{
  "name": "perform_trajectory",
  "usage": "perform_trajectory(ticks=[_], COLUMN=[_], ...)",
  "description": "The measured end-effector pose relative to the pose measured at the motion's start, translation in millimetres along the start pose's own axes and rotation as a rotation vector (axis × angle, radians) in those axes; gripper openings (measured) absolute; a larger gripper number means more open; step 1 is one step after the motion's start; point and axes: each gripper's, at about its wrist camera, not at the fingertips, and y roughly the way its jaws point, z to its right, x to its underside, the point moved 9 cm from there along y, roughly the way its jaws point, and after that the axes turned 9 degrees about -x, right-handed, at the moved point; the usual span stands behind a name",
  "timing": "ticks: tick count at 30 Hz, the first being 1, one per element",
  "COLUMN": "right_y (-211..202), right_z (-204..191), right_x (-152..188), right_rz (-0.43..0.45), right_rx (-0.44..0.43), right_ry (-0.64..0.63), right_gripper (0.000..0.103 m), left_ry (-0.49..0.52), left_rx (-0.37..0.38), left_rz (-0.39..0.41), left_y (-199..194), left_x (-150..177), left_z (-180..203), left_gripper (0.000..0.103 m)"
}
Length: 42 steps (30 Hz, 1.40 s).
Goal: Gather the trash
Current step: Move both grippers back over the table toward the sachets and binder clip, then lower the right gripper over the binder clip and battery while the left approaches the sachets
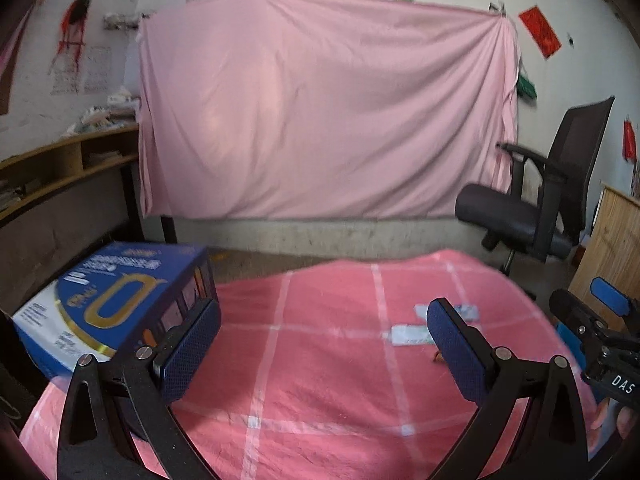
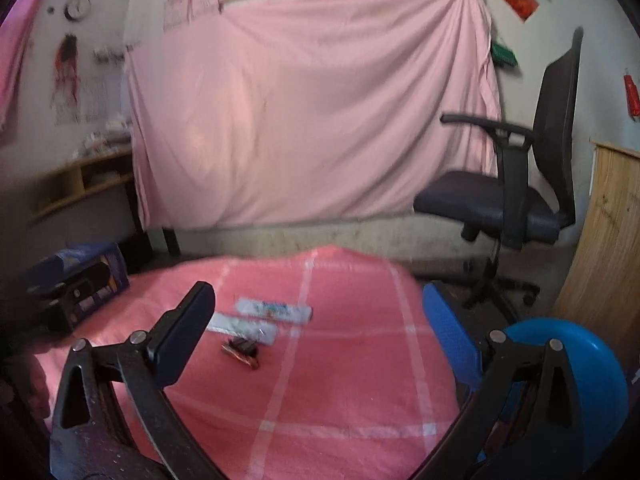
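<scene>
Two white wrappers [image 2: 274, 310] [image 2: 244, 327] and a small dark brown wrapper [image 2: 242, 352] lie on the pink checked cloth [image 2: 340, 380]. In the left wrist view the white wrappers [image 1: 410, 334] show beside my right finger. My left gripper [image 1: 324, 352] is open and empty above the cloth, its left finger close to a blue box [image 1: 108, 304]. My right gripper [image 2: 320, 336] is open and empty, just behind the wrappers. The right gripper also shows at the right edge of the left wrist view [image 1: 600, 328].
The blue box [image 2: 80, 276] sits at the cloth's left edge. A blue bin [image 2: 580, 372] stands at the right. A black office chair [image 2: 520, 184], a wooden cabinet [image 2: 604, 240], a shelf desk [image 1: 60, 168] and a hanging pink sheet [image 1: 320, 112] lie beyond.
</scene>
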Motion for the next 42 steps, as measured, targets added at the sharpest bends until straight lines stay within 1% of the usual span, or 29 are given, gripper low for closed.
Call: perform_trajectory(ticks=[3,7,9,11,13,15,17,20,22,25,27,29,30,32,35,38,42], right_y=[13,27,36,45,56,67,74,83,89,96,94,89,84,75,62,50,36], right_z=[8,13,12,6,-3,-15,-27,-42,-48,-51,-48,-41,-36,-25,-7,12,29], right_x=[9,21,26,33,41,52,60,65,66,67,67,68,69,70,69,69,66], right_rz=[-0.063,-0.136,-0.181,-0.231,-0.291,-0.357,-0.403,-0.442,-0.459,-0.480,-0.479,-0.479,-0.478,-0.472,-0.445,-0.427,-0.407], right_rx=[-0.012,-0.055,-0.080,-0.102,-0.143,-0.193,-0.194,-0.189,-0.174,-0.137,-0.130,-0.132,-0.148,-0.185,-0.216,-0.203,-0.165], right_ry=[0.047,0.099,0.109,0.110,0.124,0.143,0.112,0.058,0.032,-0.016,-0.023,-0.016,0.001,0.053,0.129,0.169,0.164], right_gripper=[0.103,0.103,0.101,0.095,0.093,0.091,0.085,0.081,0.080,0.075,0.068,0.048,0.045,0.045,0.041,0.041,0.041], left_ry=[0.019,0.033,0.035,0.034,0.035,0.036,0.034,0.020,0.011,-0.007,-0.017,-0.014,-0.007,0.018,0.075,0.139,0.228], left_rx=[0.020,0.024,0.037,0.037,0.035,0.035,0.038,0.049,0.054,0.069,0.082,0.098,0.102,0.120,0.148,0.185,0.253], left_rz=[-0.076,-0.143,-0.174,-0.198,-0.213,-0.226,-0.244,-0.261,-0.276,-0.290,-0.303,-0.314,-0.314,-0.302,-0.284,-0.278,-0.303], left_y=[18,35,43,51,59,63,68,75,78,80,81,80,79,76,72,70,76], left_x=[8,14,16,16,16,16,18,19,19,20,20,21,21,20,20,22,28], left_z=[5,11,15,13,12,11,9,7,5,1,0,2,4,10,24,42,69], left_gripper=[0.101,0.099,0.092,0.086,0.082,0.074,0.071,0.065,0.063,0.059,0.057,0.057,0.057,0.057,0.057,0.057,0.057])
